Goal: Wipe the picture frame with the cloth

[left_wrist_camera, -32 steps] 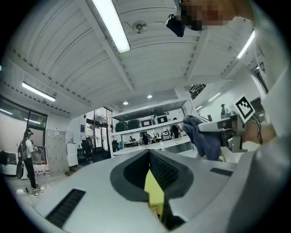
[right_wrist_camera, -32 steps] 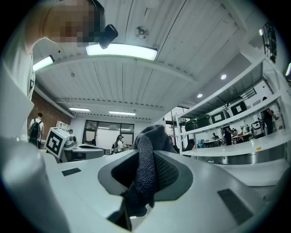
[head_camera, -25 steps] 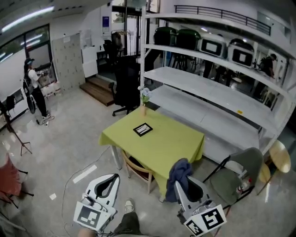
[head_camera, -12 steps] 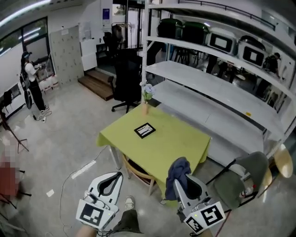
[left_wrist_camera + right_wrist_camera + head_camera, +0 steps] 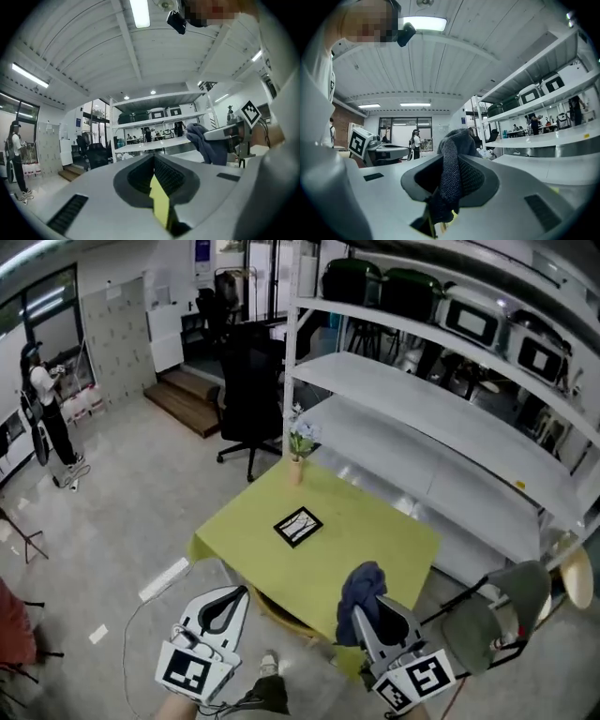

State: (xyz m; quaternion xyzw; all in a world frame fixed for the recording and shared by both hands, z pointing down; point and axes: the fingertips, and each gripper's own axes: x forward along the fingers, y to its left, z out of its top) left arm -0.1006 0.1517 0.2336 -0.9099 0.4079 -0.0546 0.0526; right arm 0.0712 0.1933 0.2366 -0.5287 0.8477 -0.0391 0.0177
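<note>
A small black picture frame (image 5: 298, 526) lies flat on the yellow-green table (image 5: 375, 531), well ahead of both grippers. Lower left in the head view, my left gripper (image 5: 240, 594) is held above the floor with its jaws together and nothing between them. A thin sliver of the table shows past its tips in the left gripper view (image 5: 154, 159). At lower right, my right gripper (image 5: 359, 611) is shut on a dark blue cloth (image 5: 363, 583) that bunches up over its tips. In the right gripper view the cloth (image 5: 453, 143) hangs between the jaws of that gripper (image 5: 449, 165).
A vase of flowers (image 5: 297, 446) stands at the table's far corner. A wooden chair (image 5: 281, 615) is tucked under the near side and a grey folding chair (image 5: 492, 615) sits to the right. White shelving (image 5: 441, 418) runs behind; a black office chair (image 5: 246, 399) stands beyond. A person (image 5: 42, 399) stands far left.
The table and frame have drawn closer and lower in the head view as I move toward them. Both grippers keep their places in view, the cloth still held.
</note>
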